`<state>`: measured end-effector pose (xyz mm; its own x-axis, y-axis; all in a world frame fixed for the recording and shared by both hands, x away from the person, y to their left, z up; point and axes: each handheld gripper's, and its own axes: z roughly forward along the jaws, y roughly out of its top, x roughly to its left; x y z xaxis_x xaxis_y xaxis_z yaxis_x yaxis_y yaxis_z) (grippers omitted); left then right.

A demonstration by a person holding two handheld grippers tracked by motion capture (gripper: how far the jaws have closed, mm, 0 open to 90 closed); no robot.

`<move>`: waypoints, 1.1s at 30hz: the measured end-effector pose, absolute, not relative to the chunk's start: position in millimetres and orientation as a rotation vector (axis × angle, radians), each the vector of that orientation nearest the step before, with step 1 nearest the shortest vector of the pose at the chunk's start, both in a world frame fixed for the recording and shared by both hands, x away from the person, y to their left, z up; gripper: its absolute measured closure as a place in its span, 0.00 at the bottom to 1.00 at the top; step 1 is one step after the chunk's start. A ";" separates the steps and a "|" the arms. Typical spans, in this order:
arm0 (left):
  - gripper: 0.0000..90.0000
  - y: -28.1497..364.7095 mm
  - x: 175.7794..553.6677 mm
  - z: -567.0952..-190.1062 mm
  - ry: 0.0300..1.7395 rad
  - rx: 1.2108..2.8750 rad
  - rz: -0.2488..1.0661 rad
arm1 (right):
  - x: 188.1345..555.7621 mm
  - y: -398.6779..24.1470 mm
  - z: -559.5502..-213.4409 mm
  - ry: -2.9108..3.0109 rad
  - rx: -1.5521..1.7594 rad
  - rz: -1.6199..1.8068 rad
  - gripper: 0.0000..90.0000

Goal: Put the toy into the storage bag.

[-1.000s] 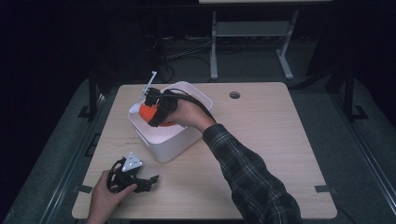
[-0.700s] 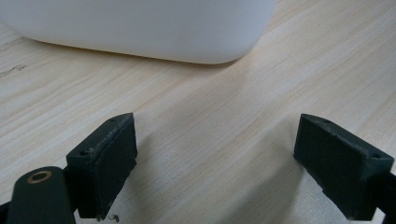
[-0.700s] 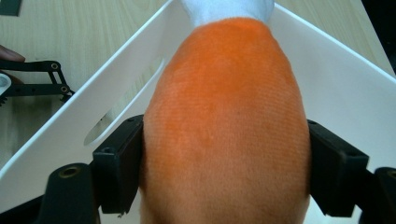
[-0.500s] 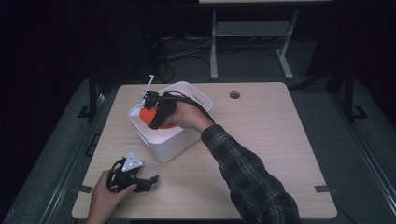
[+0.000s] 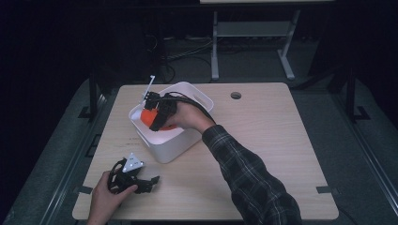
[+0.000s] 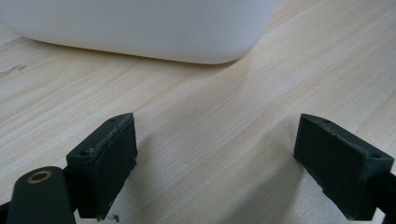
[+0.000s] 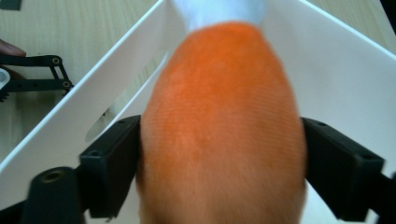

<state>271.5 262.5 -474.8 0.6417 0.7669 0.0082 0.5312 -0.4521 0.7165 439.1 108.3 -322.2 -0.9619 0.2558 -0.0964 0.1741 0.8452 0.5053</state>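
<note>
Near the front left corner of the counter (image 5: 263,140), the left claw (image 5: 152,180) lies on the wood in the person's left hand (image 5: 105,199), its jaws spread wide with only bare counter between them; in the left gripper view the white wall of the bin (image 6: 140,28) stands just ahead. Farther in, toward the back left part of the counter, the white bin (image 5: 173,145) sits with its slotted handle wall facing the left claw. The right claw (image 5: 152,119) reaches down into it, held in the right hand (image 5: 187,116) on a plaid sleeve (image 5: 248,183). An orange rounded thing (image 7: 219,126) with a white end sits inside the bin between the right jaws, which have just been opening; the left pad touches its side, while the right pad's contact cannot be told.
</note>
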 end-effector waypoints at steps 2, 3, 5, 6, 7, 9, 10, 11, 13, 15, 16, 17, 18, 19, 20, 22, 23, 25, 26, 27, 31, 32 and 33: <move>0.14 262.4 271.5 -474.8 1.006 2.162 0.435 | 438.6 108.3 -321.8 2.864 0.341 0.766 0.16; 0.14 262.4 271.5 -474.8 1.006 2.162 0.435 | 438.5 108.1 -321.3 2.862 0.340 0.767 0.16; 0.14 262.4 271.5 -474.8 1.007 2.162 0.435 | 438.5 107.4 -320.1 2.861 0.337 0.772 0.16; 0.14 262.4 271.5 -474.8 1.007 2.162 0.435 | 438.1 107.0 -319.4 2.861 0.340 0.775 0.16; 0.14 262.4 271.5 -474.8 1.007 2.162 0.435 | 437.6 106.5 -318.5 2.859 0.343 0.779 0.16; 0.14 262.4 271.4 -474.7 1.007 2.162 0.435 | 436.8 104.4 -315.6 2.853 0.342 0.798 0.16; 0.14 262.4 271.4 -474.8 1.008 2.161 0.434 | 436.3 103.5 -314.3 2.851 0.345 0.805 0.16; 0.14 262.4 271.4 -474.8 1.008 2.161 0.434 | 436.3 103.5 -314.3 2.851 0.345 0.805 0.16; 0.14 262.3 271.4 -474.9 1.007 2.160 0.436 | 435.0 100.2 -310.8 2.843 0.350 0.822 0.16; 0.14 262.4 271.4 -474.8 1.006 2.163 0.437 | 433.7 97.1 -308.2 2.841 0.354 0.825 0.16; 0.14 262.3 271.4 -474.9 1.007 2.160 0.436 | 433.1 93.9 -306.2 2.838 0.351 0.833 0.16; 0.14 262.3 271.4 -474.9 1.007 2.160 0.436 | 432.7 92.0 -305.0 2.836 0.351 0.842 0.16; 0.14 262.3 271.4 -474.9 1.007 2.160 0.436 | 431.9 88.8 -303.1 2.834 0.354 0.860 0.16; 0.14 262.3 271.4 -474.9 1.007 2.161 0.436 | 431.2 86.7 -302.0 2.833 0.359 0.869 0.16; 0.14 262.3 271.4 -474.9 1.007 2.160 0.437 | 430.5 83.8 -300.7 2.829 0.360 0.876 0.15; 0.14 262.3 271.4 -474.9 1.007 2.160 0.436 | 428.9 77.7 -298.1 2.818 0.367 0.884 0.15; 0.14 262.2 271.3 -475.0 1.009 2.159 0.433 | 428.0 74.6 -296.9 2.815 0.377 0.893 0.15; 0.14 262.1 271.3 -475.1 1.010 2.156 0.435 | 427.3 68.3 -294.9 2.807 0.381 0.912 0.15; 0.14 262.0 271.3 -475.1 1.011 2.155 0.435 | 426.3 62.9 -293.6 2.796 0.388 0.924 0.15; 0.14 262.0 271.3 -475.1 1.011 2.155 0.435 | 425.2 59.9 -292.8 2.792 0.399 0.926 0.15; 0.14 262.0 271.2 -475.1 1.011 2.155 0.435 | 421.9 48.2 -291.0 2.774 0.410 0.950 0.15; 0.14 261.8 271.1 -475.1 1.014 2.152 0.432 | 421.0 45.4 -290.7 2.770 0.410 0.957 0.15; 0.14 261.9 271.2 -475.1 1.012 2.154 0.434 | 420.2 42.5 -290.3 2.766 0.409 0.963 0.15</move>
